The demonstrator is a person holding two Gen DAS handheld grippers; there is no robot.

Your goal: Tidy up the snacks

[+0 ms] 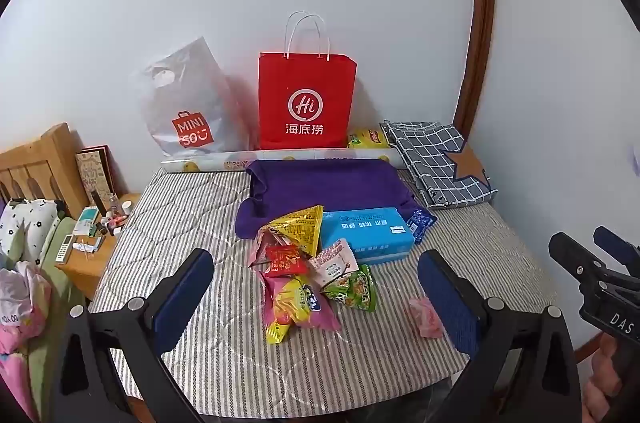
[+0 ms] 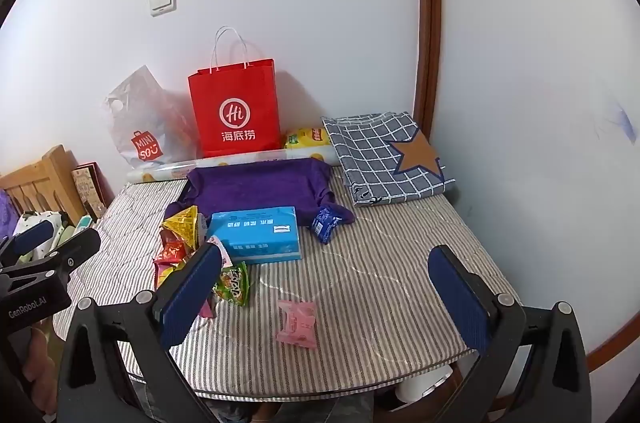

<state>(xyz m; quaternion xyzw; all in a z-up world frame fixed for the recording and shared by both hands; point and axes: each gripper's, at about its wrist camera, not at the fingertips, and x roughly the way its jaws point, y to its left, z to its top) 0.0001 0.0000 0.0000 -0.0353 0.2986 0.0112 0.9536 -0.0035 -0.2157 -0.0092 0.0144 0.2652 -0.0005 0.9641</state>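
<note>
Hovering above the striped worktop (image 1: 192, 219), the left gripper (image 1: 316, 287) has its jaws wide apart with nothing between them, and the right gripper (image 2: 326, 287) is likewise spread and empty. A heap of snack packets (image 1: 308, 263) lies at the worktop's centre, touching the blue tissue box (image 1: 366, 233) at 3 o'clock. One pink packet (image 2: 297, 323) sits apart toward 5 o'clock. A red paper bag (image 1: 307, 101) stands at 12 o'clock.

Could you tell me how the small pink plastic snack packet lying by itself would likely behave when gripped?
The small pink plastic snack packet looks thin and crinkly, so probably light and floppy. Its glossy film may slip. It lies flat on the striped cloth, so rolling seems unlikely.
</note>
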